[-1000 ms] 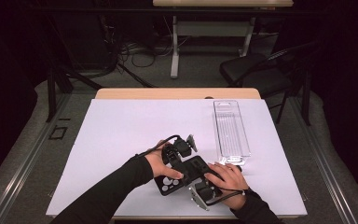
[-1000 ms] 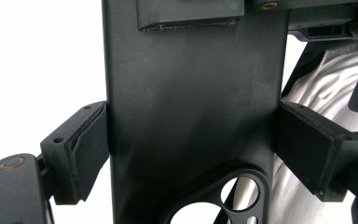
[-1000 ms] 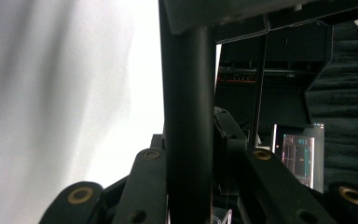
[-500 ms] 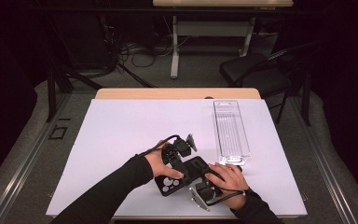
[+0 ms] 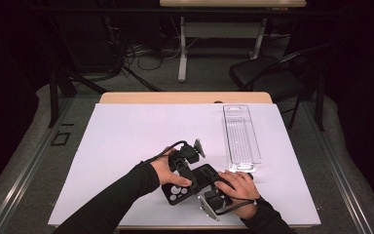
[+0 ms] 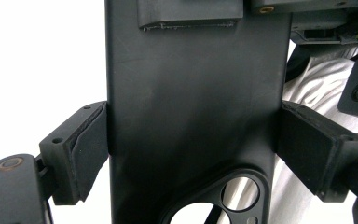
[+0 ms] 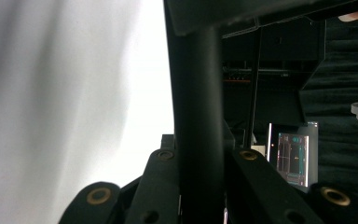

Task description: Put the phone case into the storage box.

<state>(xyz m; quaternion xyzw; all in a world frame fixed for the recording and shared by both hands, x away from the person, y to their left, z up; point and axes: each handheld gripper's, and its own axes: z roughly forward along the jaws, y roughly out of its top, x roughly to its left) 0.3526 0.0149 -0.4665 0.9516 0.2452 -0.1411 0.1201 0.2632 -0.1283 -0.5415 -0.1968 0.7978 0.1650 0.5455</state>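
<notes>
At the lower centre of the high view, a person's two hands bring both grippers together on a black phone case (image 5: 187, 187), held just above the white table cover (image 5: 126, 146). The left gripper (image 6: 193, 154) grasps the case across its width, one pad on each long edge, which keeps the flat back and its camera cutout facing that gripper's camera. The right gripper (image 7: 199, 191) has just been closing and is now clenched on the case's thin edge, seen as a dark upright band in the centre of the right gripper view; the two grips at right angles probably steady the case for a hand-over or a turn. A clear plastic tray (image 5: 242, 138) lies apart at the right centre of the high view, likely the case's destination.
</notes>
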